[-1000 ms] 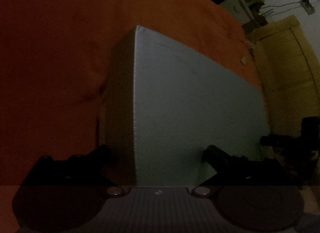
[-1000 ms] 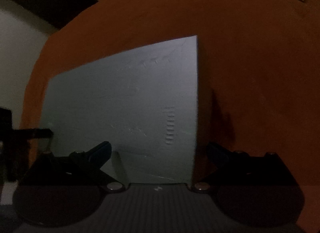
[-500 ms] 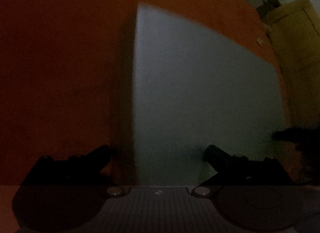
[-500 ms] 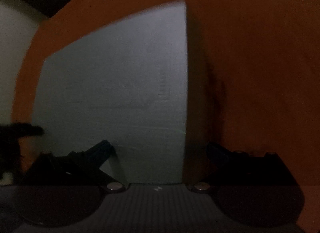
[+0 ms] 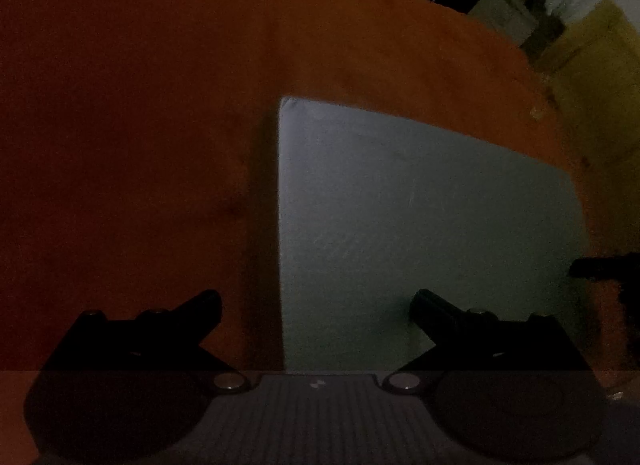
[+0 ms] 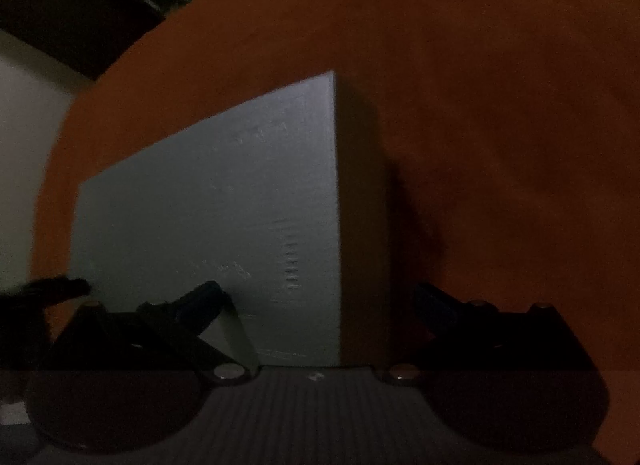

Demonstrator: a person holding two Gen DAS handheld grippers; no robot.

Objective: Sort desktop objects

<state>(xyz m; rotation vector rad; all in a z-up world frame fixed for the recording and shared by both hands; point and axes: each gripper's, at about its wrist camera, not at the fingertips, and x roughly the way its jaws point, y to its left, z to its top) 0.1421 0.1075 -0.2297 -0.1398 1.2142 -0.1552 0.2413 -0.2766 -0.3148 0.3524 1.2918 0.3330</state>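
- Two grippers face one pale grey box (image 5: pixel 420 225) from opposite ends; the box rests on an orange table (image 5: pixel 140 125)
- Left gripper (image 5: pixel 316 305): jaws spread wide, straddling the box's left vertical edge; the left finger is over the table surface, the right finger lies against the box's broad face
- Right gripper (image 6: pixel 318 297): jaws spread wide, straddling the box's (image 6: pixel 208 225) right vertical edge; the left finger lies against the scuffed broad face, the right finger is beside the narrow shaded side, over the table (image 6: pixel 500 105)
- Neither gripper pinches the box; contact of the finger tips with it cannot be told in the dim light
- Each view shows a dark finger of the opposite gripper at the box's far end
- Lighting is low; background detail beyond the table edge is unclear
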